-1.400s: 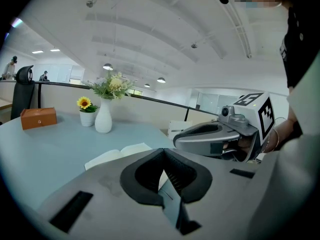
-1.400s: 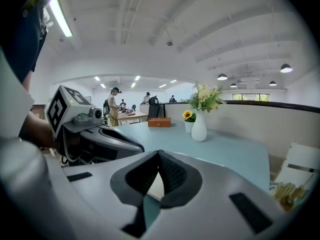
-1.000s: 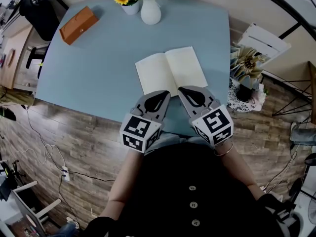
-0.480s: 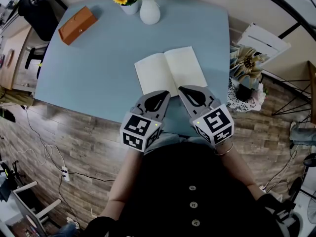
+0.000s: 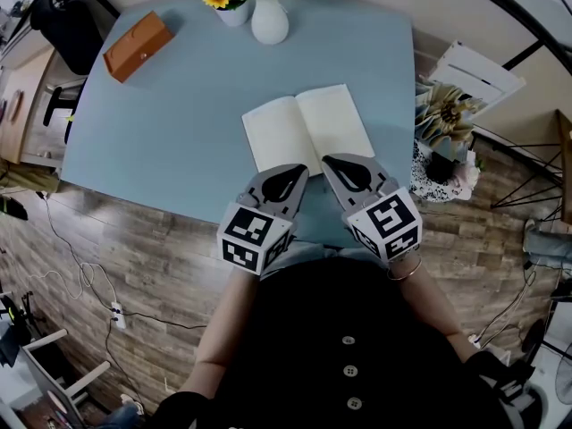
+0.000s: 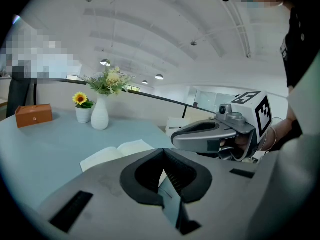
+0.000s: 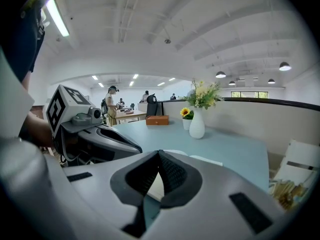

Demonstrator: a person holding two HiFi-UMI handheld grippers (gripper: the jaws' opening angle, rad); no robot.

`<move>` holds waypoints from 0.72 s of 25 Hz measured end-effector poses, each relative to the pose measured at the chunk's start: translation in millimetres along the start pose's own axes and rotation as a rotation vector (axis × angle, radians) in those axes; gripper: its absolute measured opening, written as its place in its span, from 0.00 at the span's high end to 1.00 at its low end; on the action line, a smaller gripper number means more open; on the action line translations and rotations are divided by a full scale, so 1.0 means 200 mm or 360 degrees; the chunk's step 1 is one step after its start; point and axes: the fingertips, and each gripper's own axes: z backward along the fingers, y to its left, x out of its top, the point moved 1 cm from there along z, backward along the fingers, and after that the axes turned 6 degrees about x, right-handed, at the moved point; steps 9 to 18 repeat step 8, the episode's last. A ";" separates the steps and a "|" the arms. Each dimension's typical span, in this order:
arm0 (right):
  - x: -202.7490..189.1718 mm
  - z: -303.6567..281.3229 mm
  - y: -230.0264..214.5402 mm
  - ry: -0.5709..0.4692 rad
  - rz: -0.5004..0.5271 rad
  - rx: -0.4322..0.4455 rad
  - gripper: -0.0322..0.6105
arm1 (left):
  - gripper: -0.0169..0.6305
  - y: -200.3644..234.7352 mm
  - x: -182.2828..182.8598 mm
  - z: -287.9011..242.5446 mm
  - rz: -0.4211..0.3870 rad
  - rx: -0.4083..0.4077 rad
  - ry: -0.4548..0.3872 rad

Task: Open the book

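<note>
A book point(image 5: 308, 130) lies open and flat on the light blue table point(image 5: 179, 105), its blank cream pages facing up. Both grippers hover side by side just short of the book's near edge, over the table's front edge. My left gripper point(image 5: 290, 170) is shut with nothing between its jaws, and so is my right gripper point(image 5: 344, 162). In the left gripper view the shut jaws point(image 6: 162, 151) point at the book point(image 6: 117, 151), with the right gripper point(image 6: 200, 134) beside them. From the right gripper view, the jaws point(image 7: 159, 154) meet in front of the pages point(image 7: 200, 159).
A white vase point(image 5: 269, 21) and a small sunflower pot point(image 5: 231, 5) stand at the table's far edge. An orange box point(image 5: 138, 46) lies at the far left corner. A flower basket point(image 5: 444, 123) and a white rack point(image 5: 474, 74) stand to the table's right.
</note>
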 end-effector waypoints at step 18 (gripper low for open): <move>0.01 -0.01 -0.01 -0.0022 -0.0012 0.0002 0.95 | 0.95 0.01 -0.01 -0.02 -0.0004 -0.0009 0.0005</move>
